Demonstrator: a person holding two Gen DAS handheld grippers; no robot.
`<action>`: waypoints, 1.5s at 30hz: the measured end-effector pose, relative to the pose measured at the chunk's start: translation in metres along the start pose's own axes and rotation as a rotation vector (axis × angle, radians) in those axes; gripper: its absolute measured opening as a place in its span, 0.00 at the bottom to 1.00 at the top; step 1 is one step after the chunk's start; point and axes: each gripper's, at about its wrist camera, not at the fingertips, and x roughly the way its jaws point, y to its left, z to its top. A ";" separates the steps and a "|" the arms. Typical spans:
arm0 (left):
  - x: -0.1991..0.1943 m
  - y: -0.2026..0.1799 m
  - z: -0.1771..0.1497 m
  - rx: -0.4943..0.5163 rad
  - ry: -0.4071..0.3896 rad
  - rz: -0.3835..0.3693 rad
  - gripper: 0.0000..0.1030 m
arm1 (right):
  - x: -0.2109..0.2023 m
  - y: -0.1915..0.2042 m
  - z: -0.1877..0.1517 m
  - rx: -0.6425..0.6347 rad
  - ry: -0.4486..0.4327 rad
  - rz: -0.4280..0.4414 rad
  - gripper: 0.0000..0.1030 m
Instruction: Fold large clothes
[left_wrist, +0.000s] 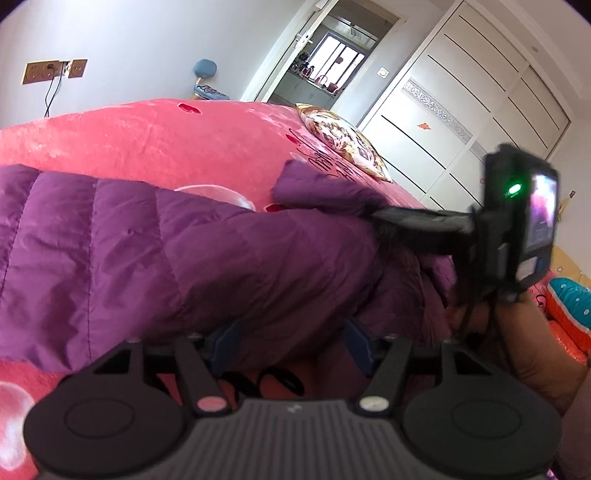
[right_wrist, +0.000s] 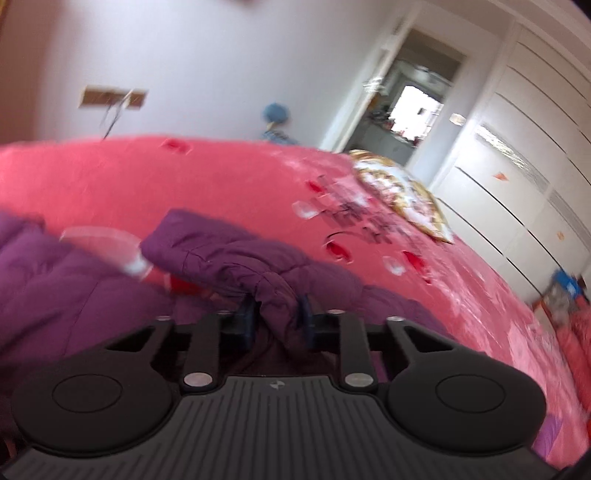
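A bedroom with pale walls, an open doorway and white wardrobe doors (left_wrist: 461, 122); the work surface is a bed under a pink coverlet (left_wrist: 166, 136). On the coverlet lies the purple quilted coat (left_wrist: 147, 251), its long axis running across my view, its bulk to the left and nearest me. From the coat, a patterned cushion (left_wrist: 343, 136) sits farther off, toward the wardrobe. A sleeve (right_wrist: 229, 254) of the coat stretches away over the coverlet, free end pointing left and away from me. My right gripper (right_wrist: 275, 317) is nearer that sleeve and is clamped on a bunched ridge of its fabric, jaws almost together. My left gripper (left_wrist: 288, 343) stands part-open at the coat's near edge, fabric between the fingers; whether the pads press it I cannot tell. The coming fold, I judge, carries the sleeve leftward onto the coat's body.
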 end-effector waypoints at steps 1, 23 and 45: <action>-0.001 0.001 -0.001 -0.004 0.002 0.001 0.62 | -0.004 -0.007 0.004 0.039 -0.016 -0.021 0.11; -0.010 0.009 0.003 -0.020 -0.055 0.097 0.62 | -0.087 -0.141 0.002 0.903 -0.257 0.264 0.07; -0.084 0.038 0.007 -0.143 -0.366 0.579 0.65 | -0.108 -0.032 -0.054 0.597 0.058 0.167 0.98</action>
